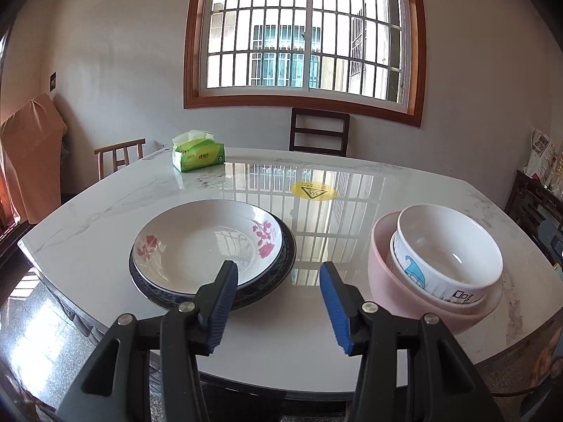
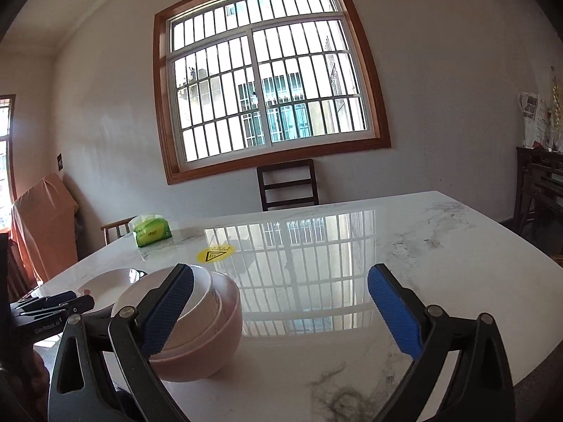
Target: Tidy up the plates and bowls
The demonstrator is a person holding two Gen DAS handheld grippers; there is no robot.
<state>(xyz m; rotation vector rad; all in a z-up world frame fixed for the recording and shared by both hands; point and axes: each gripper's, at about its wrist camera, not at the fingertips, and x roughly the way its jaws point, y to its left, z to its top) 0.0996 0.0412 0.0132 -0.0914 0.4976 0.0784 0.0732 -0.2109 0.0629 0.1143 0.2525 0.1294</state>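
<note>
The bench (image 1: pixel 316 334) is a big white marble top, and all the dishes stand on its near part. To the left is a dark-rimmed plate (image 1: pixel 281 274), and a white plate with red flowers (image 1: pixel 197 242) lies on top of it. To the right, well apart from the plates, is a pink bowl (image 1: pixel 390 292) – inside it sits a white bowl (image 1: pixel 399 262) and inside that one more white bowl with a blue drawing (image 1: pixel 450 249).

The left tongs (image 1: pixel 278 306) are half open and hold nothing; the flower plate is just in front of the left pad, the bowls are off to the right of the right pad. The right tongs (image 2: pixel 281 309) stand wide and empty – no earlier picture is there to compare. In the right wrist view the stacked bowls are behind its left pad, not between the pads.

Farther on the bench are a green tissue pack (image 1: pixel 198 154) and a round yellow sticker (image 1: pixel 314 191).
</note>
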